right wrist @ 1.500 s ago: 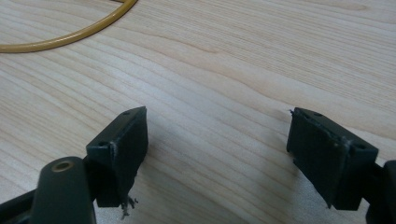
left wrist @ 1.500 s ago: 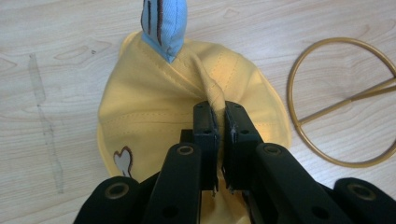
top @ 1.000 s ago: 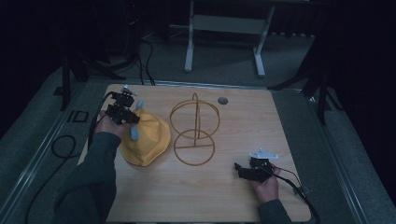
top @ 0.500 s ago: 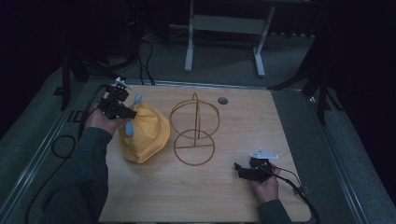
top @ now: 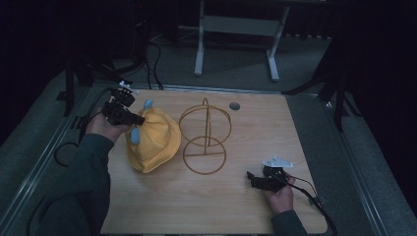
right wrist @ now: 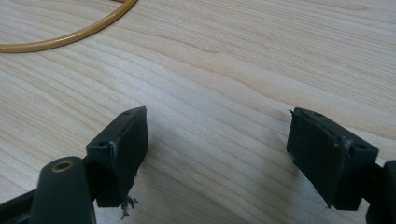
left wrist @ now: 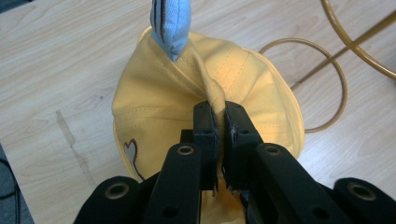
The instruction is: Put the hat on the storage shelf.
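A yellow bucket hat (top: 150, 140) with light blue ears (top: 147, 103) lies on the wooden table's left half. My left gripper (top: 132, 119) is shut on a pinched fold of the hat's cloth (left wrist: 217, 100), lifting that side. In the left gripper view the hat (left wrist: 159, 107) hangs below the jaws and one blue ear (left wrist: 170, 23) sticks up beyond them. A gold wire hat stand (top: 204, 137) stands just right of the hat. My right gripper (top: 252, 178) rests open near the table's front right, with bare wood between its fingers (right wrist: 126, 140).
A small round grey insert (top: 234, 105) sits in the table (top: 206, 206) behind the stand. Part of the stand's base ring (right wrist: 70, 35) curves past the right gripper's jaws. Cables trail off both sides. A metal frame stands on the floor beyond the table.
My left gripper has risen and drawn back toward the table's left rear corner, pulling the hat's edge up with it. The right hand has stayed put.
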A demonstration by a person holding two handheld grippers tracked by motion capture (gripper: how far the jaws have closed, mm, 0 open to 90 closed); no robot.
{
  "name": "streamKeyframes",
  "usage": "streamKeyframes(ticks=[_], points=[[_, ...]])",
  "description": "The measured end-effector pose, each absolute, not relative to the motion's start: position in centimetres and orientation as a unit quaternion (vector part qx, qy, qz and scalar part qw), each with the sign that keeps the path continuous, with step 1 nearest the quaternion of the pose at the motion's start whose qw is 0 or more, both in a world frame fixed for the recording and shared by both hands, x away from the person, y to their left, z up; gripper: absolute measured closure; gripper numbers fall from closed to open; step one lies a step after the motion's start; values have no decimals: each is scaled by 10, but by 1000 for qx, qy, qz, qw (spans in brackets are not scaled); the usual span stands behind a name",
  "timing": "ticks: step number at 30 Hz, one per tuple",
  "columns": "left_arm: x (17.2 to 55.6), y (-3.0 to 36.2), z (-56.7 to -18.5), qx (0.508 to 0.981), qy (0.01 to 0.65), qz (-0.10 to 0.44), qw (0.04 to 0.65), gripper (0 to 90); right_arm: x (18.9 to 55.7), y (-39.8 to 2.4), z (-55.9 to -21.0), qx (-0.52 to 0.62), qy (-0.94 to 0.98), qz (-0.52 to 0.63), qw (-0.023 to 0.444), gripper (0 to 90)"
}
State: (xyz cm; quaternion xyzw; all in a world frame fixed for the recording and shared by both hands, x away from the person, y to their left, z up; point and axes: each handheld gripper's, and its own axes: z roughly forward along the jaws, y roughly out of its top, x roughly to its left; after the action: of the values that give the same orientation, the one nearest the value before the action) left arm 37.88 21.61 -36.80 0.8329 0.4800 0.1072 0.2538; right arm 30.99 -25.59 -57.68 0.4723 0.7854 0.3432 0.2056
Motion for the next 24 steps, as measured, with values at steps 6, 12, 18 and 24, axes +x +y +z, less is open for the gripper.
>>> streamKeyframes(ticks=[6, 12, 18, 24], points=[[377, 215, -361, 848, 456, 116, 245, 850, 310, -256, -577, 474, 785, 343, 205, 204], [375, 222, -356, 850, 448, 111, 254, 850, 310, -256, -577, 474, 785, 343, 205, 204], [372, 227, -353, 854, 441, 105, 256, 850, 310, -256, -577, 474, 785, 343, 205, 204], [369, 228, -349, 865, 420, 106, 251, 850, 310, -256, -577, 473, 785, 343, 205, 204]])
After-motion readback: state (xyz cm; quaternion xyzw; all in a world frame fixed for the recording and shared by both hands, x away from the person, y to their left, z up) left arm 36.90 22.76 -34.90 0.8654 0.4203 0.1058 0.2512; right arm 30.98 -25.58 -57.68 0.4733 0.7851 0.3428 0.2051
